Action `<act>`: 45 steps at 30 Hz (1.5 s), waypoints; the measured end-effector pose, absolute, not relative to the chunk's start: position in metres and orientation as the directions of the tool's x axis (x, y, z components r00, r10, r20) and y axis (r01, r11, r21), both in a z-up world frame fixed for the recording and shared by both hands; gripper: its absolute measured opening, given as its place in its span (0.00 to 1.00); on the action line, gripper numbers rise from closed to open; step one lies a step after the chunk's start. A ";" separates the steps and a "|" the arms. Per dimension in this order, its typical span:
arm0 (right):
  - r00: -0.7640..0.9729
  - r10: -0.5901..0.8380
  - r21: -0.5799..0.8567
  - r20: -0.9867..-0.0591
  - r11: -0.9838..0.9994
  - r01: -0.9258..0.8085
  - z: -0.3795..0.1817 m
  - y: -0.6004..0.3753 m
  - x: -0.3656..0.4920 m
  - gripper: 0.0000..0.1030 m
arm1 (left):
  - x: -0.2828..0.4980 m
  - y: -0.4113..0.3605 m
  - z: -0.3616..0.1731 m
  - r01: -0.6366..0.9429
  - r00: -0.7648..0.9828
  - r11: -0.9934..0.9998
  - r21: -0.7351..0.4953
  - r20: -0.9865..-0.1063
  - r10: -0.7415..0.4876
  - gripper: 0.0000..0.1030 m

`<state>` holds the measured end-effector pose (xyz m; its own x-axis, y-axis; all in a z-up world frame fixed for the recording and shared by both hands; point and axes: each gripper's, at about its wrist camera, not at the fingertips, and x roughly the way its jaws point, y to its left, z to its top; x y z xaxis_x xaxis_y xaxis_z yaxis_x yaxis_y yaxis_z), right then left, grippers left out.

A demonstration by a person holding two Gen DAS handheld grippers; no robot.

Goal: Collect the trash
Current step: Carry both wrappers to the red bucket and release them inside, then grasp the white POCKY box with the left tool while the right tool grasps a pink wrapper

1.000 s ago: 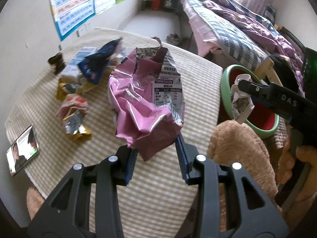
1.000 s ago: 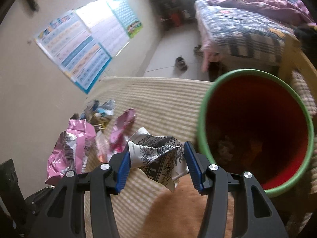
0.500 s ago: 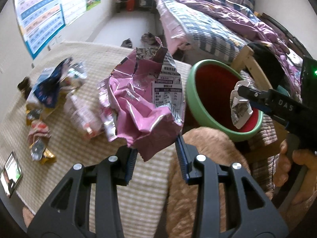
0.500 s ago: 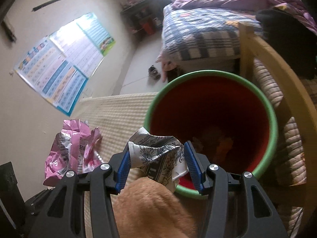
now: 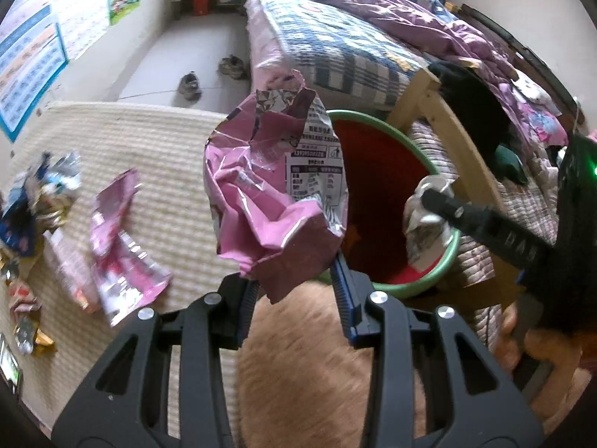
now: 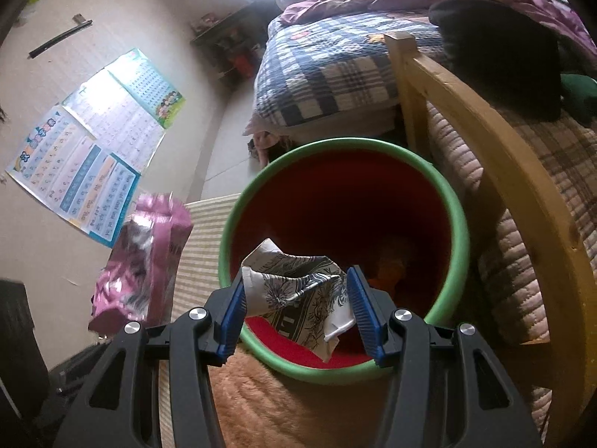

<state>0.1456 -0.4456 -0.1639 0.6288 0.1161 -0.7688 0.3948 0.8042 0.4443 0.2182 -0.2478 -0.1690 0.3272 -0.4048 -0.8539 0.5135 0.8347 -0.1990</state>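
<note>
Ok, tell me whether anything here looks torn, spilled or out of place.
The pink snack bag in the left hand-held gripper is crumpled, its top ripped open and jagged. More wrappers lie scattered on the striped table cover, not yet in the green-rimmed bin. Nothing looks spilled.

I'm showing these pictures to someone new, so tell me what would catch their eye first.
First, the big crumpled pink foil snack bag, pinched at its bottom edge by the left gripper and held up beside the bin. Next, the round red bin with a green rim, standing between the table and the bed. Over its mouth the right gripper holds a crumpled white wrapper with black print.
</note>
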 end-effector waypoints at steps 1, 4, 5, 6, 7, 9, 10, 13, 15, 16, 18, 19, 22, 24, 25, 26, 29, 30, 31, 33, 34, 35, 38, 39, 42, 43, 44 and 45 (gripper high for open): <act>0.628 0.114 0.444 -0.770 0.802 0.399 -0.165 -0.447 0.145 0.50 | 0.219 -0.255 -0.168 0.525 0.320 0.827 -0.203 -0.853 -0.412 0.35; 0.629 0.101 0.446 -0.771 0.791 0.419 -0.166 -0.455 0.143 0.50 | 0.222 -0.270 -0.167 0.542 0.311 0.815 -0.204 -0.852 -0.421 0.35; 0.633 0.093 0.447 -0.769 0.786 0.427 -0.165 -0.458 0.142 0.50 | 0.223 -0.275 -0.166 0.549 0.310 0.811 -0.203 -0.852 -0.423 0.35; 0.635 0.087 0.447 -0.767 0.783 0.432 -0.164 -0.460 0.142 0.50 | 0.223 -0.277 -0.165 0.551 0.307 0.809 -0.204 -0.852 -0.424 0.35; 0.639 0.080 0.447 -0.765 0.780 0.437 -0.163 -0.463 0.141 0.50 | 0.224 -0.279 -0.165 0.553 0.304 0.807 -0.207 -0.852 -0.427 0.35; 0.644 0.069 0.445 -0.762 0.778 0.443 -0.161 -0.465 0.141 0.50 | 0.225 -0.283 -0.164 0.557 0.301 0.803 -0.214 -0.849 -0.435 0.35; 0.645 0.065 0.444 -0.761 0.778 0.445 -0.160 -0.466 0.140 0.50 | 0.225 -0.285 -0.164 0.559 0.300 0.802 -0.213 -0.849 -0.435 0.35; 0.646 0.061 0.444 -0.761 0.774 0.451 -0.160 -0.469 0.140 0.50 | 0.225 -0.289 -0.165 0.561 0.293 0.799 -0.216 -0.851 -0.436 0.35; 0.644 0.061 0.443 -0.763 0.774 0.452 -0.161 -0.468 0.140 0.50 | 0.225 -0.290 -0.166 0.564 0.291 0.797 -0.216 -0.852 -0.436 0.35; 0.643 0.062 0.443 -0.764 0.774 0.452 -0.161 -0.467 0.140 0.50 | 0.225 -0.291 -0.166 0.564 0.290 0.797 -0.216 -0.852 -0.436 0.35; 0.640 0.063 0.442 -0.766 0.775 0.452 -0.162 -0.466 0.140 0.50 | 0.225 -0.291 -0.168 0.564 0.287 0.797 -0.217 -0.854 -0.435 0.35; 0.639 0.064 0.441 -0.767 0.775 0.452 -0.162 -0.466 0.141 0.50 | 0.226 -0.291 -0.168 0.563 0.286 0.797 -0.217 -0.854 -0.434 0.35; 0.636 0.064 0.439 -0.769 0.776 0.454 -0.163 -0.466 0.141 0.51 | 0.227 -0.290 -0.171 0.560 0.284 0.800 -0.215 -0.857 -0.429 0.35; 0.634 0.063 0.438 -0.771 0.775 0.456 -0.163 -0.466 0.141 0.51 | 0.228 -0.290 -0.171 0.558 0.284 0.802 -0.214 -0.858 -0.427 0.35; 0.633 0.062 0.438 -0.771 0.774 0.458 -0.163 -0.466 0.141 0.51 | 0.228 -0.290 -0.172 0.558 0.284 0.802 -0.213 -0.859 -0.426 0.35; 0.633 0.061 0.438 -0.772 0.773 0.460 -0.164 -0.466 0.141 0.51 | 0.228 -0.290 -0.172 0.557 0.284 0.803 -0.212 -0.860 -0.424 0.35; 0.633 0.056 0.437 -0.772 0.770 0.464 -0.164 -0.468 0.142 0.51 | 0.229 -0.288 -0.175 0.543 0.289 0.812 -0.214 -0.860 -0.420 0.38; 0.634 0.054 0.437 -0.772 0.769 0.466 -0.164 -0.468 0.141 0.51 | 0.230 -0.287 -0.175 0.539 0.289 0.814 -0.216 -0.860 -0.419 0.42; 0.632 0.053 0.437 -0.773 0.767 0.470 -0.164 -0.469 0.141 0.54 | 0.230 -0.286 -0.176 0.535 0.292 0.817 -0.216 -0.860 -0.418 0.57; 0.633 0.064 0.452 -0.772 0.756 0.474 -0.166 -0.471 0.141 0.64 | 0.230 -0.283 -0.174 0.527 0.313 0.823 -0.213 -0.852 -0.420 0.68; 0.633 0.065 0.456 -0.771 0.750 0.479 -0.166 -0.471 0.140 0.64 | 0.230 -0.282 -0.173 0.525 0.317 0.824 -0.211 -0.850 -0.420 0.68; 0.632 0.065 0.457 -0.772 0.749 0.481 -0.167 -0.471 0.140 0.64 | 0.230 -0.281 -0.172 0.525 0.318 0.825 -0.210 -0.851 -0.419 0.68; 0.627 0.069 0.453 -0.776 0.752 0.478 -0.166 -0.468 0.140 0.64 | 0.230 -0.278 -0.170 0.523 0.330 0.829 -0.199 -0.849 -0.412 0.68; 0.628 0.069 0.453 -0.775 0.753 0.477 -0.166 -0.467 0.141 0.64 | 0.230 -0.277 -0.169 0.523 0.336 0.830 -0.194 -0.848 -0.410 0.68; 0.628 0.074 0.452 -0.775 0.760 0.468 -0.164 -0.463 0.142 0.64 | 0.228 -0.271 -0.167 0.522 0.345 0.832 -0.186 -0.847 -0.405 0.69; 0.628 0.076 0.452 -0.774 0.762 0.464 -0.163 -0.461 0.143 0.64 | 0.227 -0.269 -0.166 0.521 0.347 0.833 -0.185 -0.846 -0.404 0.69; 0.629 0.078 0.451 -0.774 0.764 0.461 -0.162 -0.459 0.143 0.64 | 0.226 -0.266 -0.166 0.520 0.351 0.835 -0.181 -0.846 -0.402 0.70; 0.629 0.079 0.451 -0.773 0.767 0.457 -0.162 -0.458 0.144 0.64 | 0.224 -0.262 -0.166 0.519 0.358 0.837 -0.174 -0.845 -0.397 0.70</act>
<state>0.1436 -0.4578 -0.1616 0.6292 0.0793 -0.7732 0.4574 0.7665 0.4508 0.2239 -0.2617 -0.1656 0.3577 -0.3973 -0.8451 0.5190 0.8369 -0.1738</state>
